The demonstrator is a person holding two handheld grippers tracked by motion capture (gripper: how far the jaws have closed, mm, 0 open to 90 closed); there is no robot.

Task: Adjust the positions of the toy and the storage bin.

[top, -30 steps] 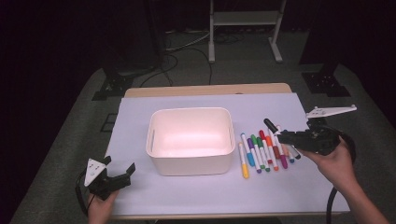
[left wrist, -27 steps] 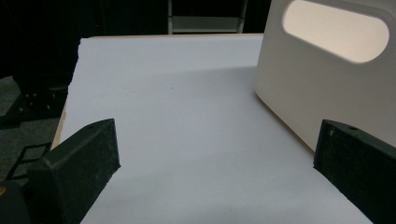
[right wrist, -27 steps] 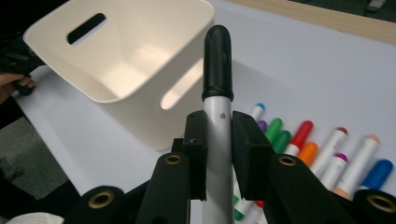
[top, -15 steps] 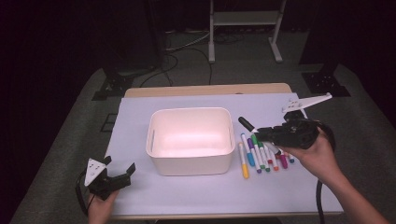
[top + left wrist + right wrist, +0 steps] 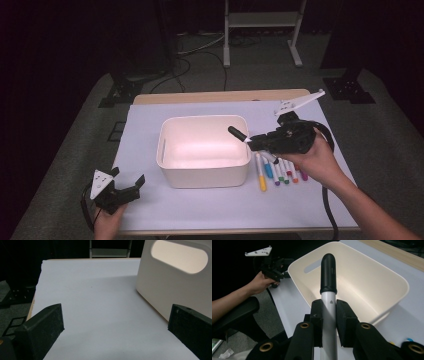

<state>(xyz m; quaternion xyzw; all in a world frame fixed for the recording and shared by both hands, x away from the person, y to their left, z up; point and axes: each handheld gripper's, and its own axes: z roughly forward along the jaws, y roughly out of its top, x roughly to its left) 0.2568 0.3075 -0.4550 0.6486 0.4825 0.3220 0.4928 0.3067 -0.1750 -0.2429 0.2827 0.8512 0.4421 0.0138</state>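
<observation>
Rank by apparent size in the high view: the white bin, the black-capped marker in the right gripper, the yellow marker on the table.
1. white bin, clearly largest.
2. yellow marker and black-capped marker: too alike to rank; the held one is partly hidden in the right gripper.

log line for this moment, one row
right gripper: shut on black-capped marker, over white bin | left gripper: open, empty, on table | other markers: beside bin
</observation>
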